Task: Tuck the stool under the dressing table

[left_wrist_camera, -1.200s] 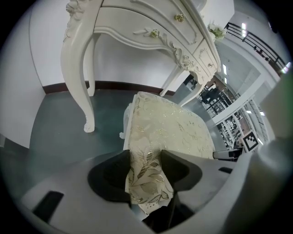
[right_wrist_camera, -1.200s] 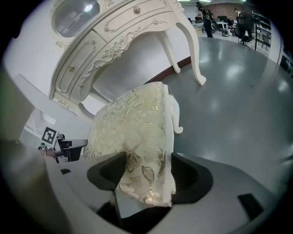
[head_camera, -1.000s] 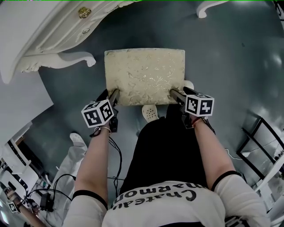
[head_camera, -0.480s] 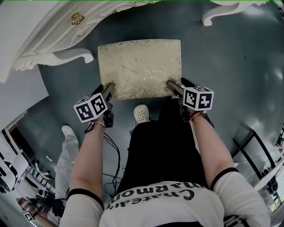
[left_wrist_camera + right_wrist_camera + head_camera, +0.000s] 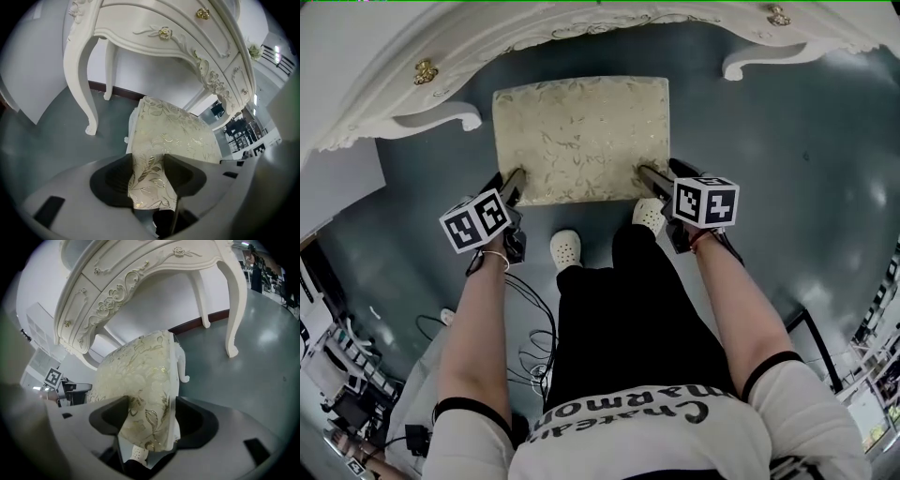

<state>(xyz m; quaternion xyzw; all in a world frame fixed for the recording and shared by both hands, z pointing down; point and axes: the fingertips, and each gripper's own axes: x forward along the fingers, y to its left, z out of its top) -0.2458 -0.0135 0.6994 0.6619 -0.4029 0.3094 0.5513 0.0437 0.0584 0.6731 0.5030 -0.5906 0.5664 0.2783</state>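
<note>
The stool (image 5: 579, 138) has a cream cushion with a gold leaf pattern and white legs. In the head view it stands on the grey floor just in front of the white dressing table (image 5: 441, 37), between its curved legs. My left gripper (image 5: 510, 186) is shut on the cushion's near left corner (image 5: 150, 180). My right gripper (image 5: 649, 178) is shut on the near right corner (image 5: 150, 423). In both gripper views the cushion edge fills the gap between the black pads. The dressing table's carved apron (image 5: 154, 40) (image 5: 136, 282) arches over the stool's far end.
Curved white table legs stand left (image 5: 450, 120) and right (image 5: 750, 62) of the stool. My white shoes (image 5: 565, 249) sit just behind the stool. Cables (image 5: 530, 328) trail on the floor at the left. Shelving and gear (image 5: 337, 394) line the lower left; a black frame (image 5: 825, 347) stands at the right.
The stool has slid forward toward the dressing table with both grippers still on its near corners. The table's front now spans the whole top of the head view.
</note>
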